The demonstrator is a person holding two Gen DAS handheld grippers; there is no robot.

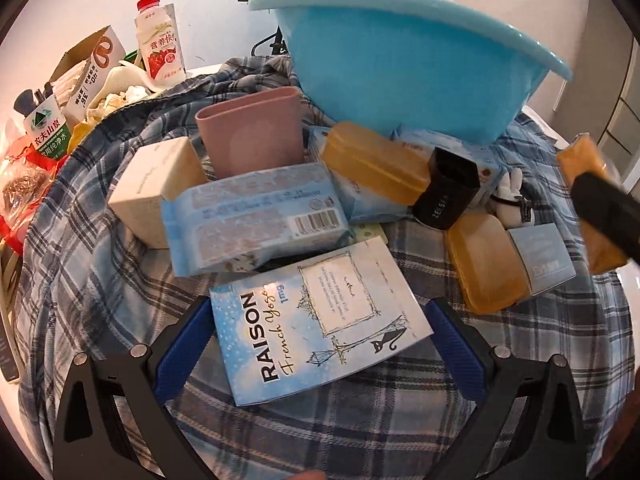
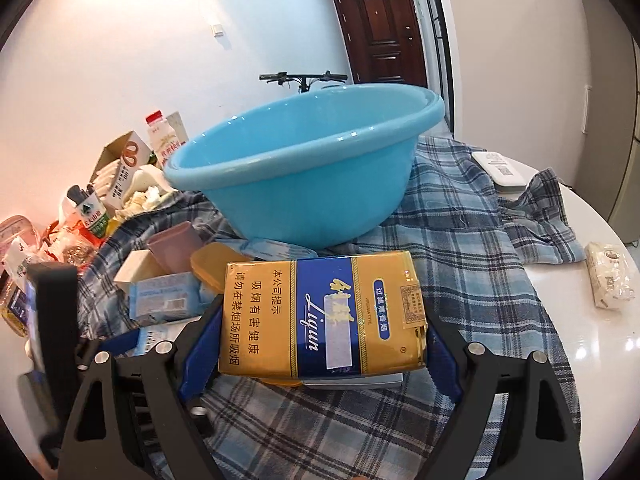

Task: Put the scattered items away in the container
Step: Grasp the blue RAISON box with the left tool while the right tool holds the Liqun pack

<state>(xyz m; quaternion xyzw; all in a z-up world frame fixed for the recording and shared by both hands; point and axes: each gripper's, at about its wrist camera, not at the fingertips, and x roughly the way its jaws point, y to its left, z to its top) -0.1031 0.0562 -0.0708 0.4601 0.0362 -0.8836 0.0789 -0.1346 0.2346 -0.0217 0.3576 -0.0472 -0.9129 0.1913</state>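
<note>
Right gripper (image 2: 320, 344) jaws pinch the gold Liqun pack (image 2: 320, 316), held up w/ the blue bowl (image 2: 308, 184) just behind. Left gripper (image 1: 320, 344) jaws spread wide around the Raison pack (image 1: 320, 328), flat on the plaid cloth (image 1: 104, 288). Soaps, boxes & a pink cup (image 1: 252, 132) lie near the bowl on the desk (image 2: 580, 340).

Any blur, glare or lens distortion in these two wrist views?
Left wrist: strong fisheye bending, dark corners, right gripper motion-blurred at the right edge. Right wrist: Liqun cigarette pack sharp, window glare on the white table, left edge blurred.
</note>
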